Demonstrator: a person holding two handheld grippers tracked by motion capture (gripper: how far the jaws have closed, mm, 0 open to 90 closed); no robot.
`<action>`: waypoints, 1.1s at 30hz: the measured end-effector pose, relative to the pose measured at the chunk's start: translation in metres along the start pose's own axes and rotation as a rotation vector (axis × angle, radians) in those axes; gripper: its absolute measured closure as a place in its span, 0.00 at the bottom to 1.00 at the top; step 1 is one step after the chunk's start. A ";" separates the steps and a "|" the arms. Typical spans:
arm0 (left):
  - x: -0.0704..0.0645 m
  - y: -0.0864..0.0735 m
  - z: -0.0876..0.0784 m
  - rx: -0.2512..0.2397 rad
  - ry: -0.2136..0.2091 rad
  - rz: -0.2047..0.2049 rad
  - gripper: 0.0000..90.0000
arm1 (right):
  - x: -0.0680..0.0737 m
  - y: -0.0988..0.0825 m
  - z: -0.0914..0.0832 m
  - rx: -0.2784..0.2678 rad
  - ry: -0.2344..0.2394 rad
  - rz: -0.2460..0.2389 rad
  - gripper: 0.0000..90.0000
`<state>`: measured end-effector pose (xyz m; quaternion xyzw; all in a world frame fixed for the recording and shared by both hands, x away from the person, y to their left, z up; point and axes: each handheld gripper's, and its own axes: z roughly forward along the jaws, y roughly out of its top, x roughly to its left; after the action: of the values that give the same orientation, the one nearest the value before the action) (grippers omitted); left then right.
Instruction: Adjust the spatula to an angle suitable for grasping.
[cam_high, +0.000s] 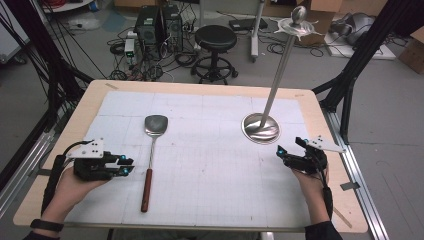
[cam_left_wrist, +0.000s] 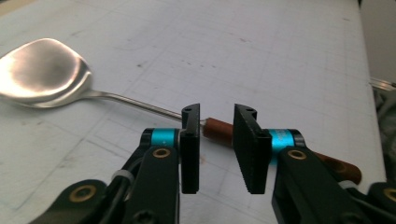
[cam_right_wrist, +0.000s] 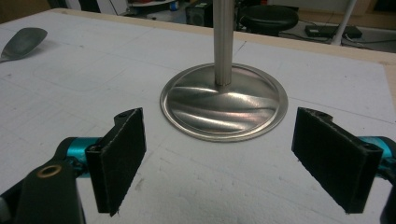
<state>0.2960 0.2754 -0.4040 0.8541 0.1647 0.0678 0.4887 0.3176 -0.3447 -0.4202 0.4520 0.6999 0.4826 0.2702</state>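
1. My left gripper (cam_left_wrist: 217, 140), low centre of its own view, has its jaws narrowed either side of the spatula (cam_high: 150, 159) handle (not clamped), lining up a grasp.
2. My right gripper (cam_right_wrist: 233, 158) waits, jaws wide apart, before the stand (cam_right_wrist: 223, 100).

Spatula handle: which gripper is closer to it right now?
Left. The left gripper sits just beside the spatula handle, not gripping it; the right gripper is across the table by the stand base.

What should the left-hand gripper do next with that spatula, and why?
Probably ease the left gripper forward until its narrowed jaws straddle the spatula handle, then close. The handle lies on the mat just beyond the pads, not yet between them, so nothing is gripped.
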 end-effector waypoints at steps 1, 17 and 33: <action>-0.001 0.000 0.001 0.002 -0.006 0.007 0.87 | 0.000 0.000 0.000 -0.001 -0.001 0.000 0.19; -0.012 -0.023 0.020 0.026 -0.082 0.011 1.00 | 0.000 0.000 -0.001 -0.005 -0.001 0.004 0.19; -0.018 -0.022 0.032 0.073 -0.111 0.053 1.00 | 0.000 0.000 0.000 -0.002 0.000 0.001 0.19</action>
<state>0.2837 0.2536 -0.4388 0.8778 0.1170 0.0274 0.4638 0.3180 -0.3443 -0.4201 0.4519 0.6993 0.4833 0.2704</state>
